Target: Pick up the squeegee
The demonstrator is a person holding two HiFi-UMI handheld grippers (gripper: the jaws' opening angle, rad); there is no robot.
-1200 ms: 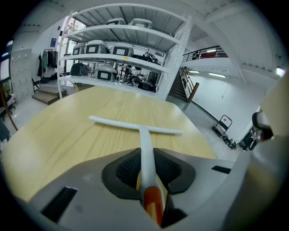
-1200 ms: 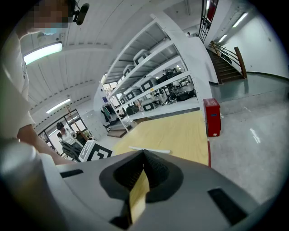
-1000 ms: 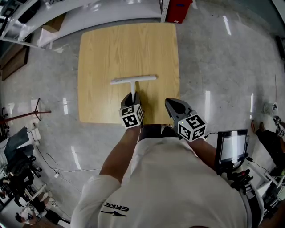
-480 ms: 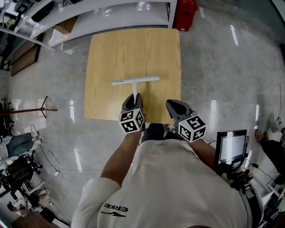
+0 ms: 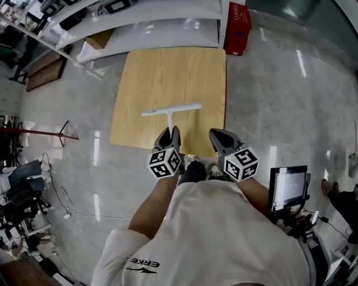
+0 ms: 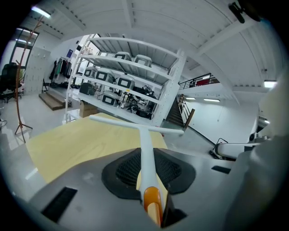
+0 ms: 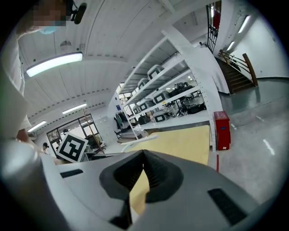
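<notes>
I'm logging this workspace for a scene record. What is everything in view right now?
squeegee: 1, white with an orange handle end, over the table
table: 1, light wood, in front of the person
crate: 1, red, on the floor by the table's far corner
shelving rack: 1, white, beyond the table
screen: 1, dark-framed, at the person's right
left gripper: 1, grey, shut on the squeegee handle
right gripper: 1, grey, shut, empty

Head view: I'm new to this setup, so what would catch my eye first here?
A white T-shaped squeegee over the pale wooden table, its handle held between the jaws of the left gripper. Beside it, the right gripper is shut and empty. A red crate stands on the floor past the table's far right corner.
</notes>
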